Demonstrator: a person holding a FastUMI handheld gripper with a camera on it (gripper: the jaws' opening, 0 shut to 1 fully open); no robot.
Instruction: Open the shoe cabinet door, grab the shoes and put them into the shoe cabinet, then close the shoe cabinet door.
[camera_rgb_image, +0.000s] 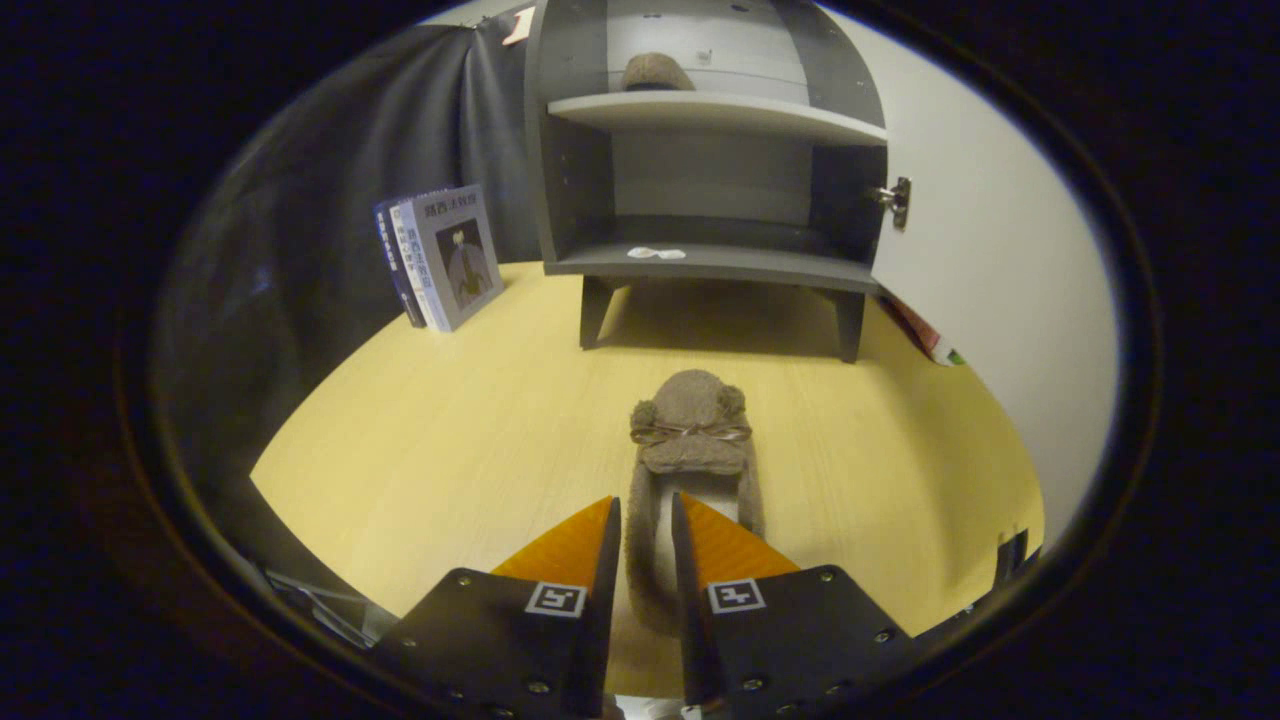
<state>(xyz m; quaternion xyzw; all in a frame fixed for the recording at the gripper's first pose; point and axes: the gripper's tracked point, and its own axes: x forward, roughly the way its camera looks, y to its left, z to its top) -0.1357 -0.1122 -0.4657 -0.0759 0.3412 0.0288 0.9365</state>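
The gripper (645, 520) sits low over the near edge of the yellow wooden tabletop (430, 450), its 2 fingers drawn close around the heel end of a brown plush slipper (690, 440). The left finger presses on the slipper's left wall; the right finger looks to be inside the opening, so the jaws seem clamped on that one side wall, though I cannot tell how firmly. The slipper points away from the fingers, toe toward the far edge, with a thin ribbon bow (690, 432) and 2 small pompoms across its top.

Beyond it, toward the far edge of the tabletop, stands a grey shoe cabinet (560, 180) on short legs. Its white door (990, 230) is swung wide open to the right, a metal hinge (895, 200) showing on the cabinet's right side. A second brown slipper (655, 72) rests on the upper shelf (720, 112). The lower shelf holds a small white scrap (655, 253).

Left of the cabinet, 2 books (450, 255) stand upright near the far left corner.
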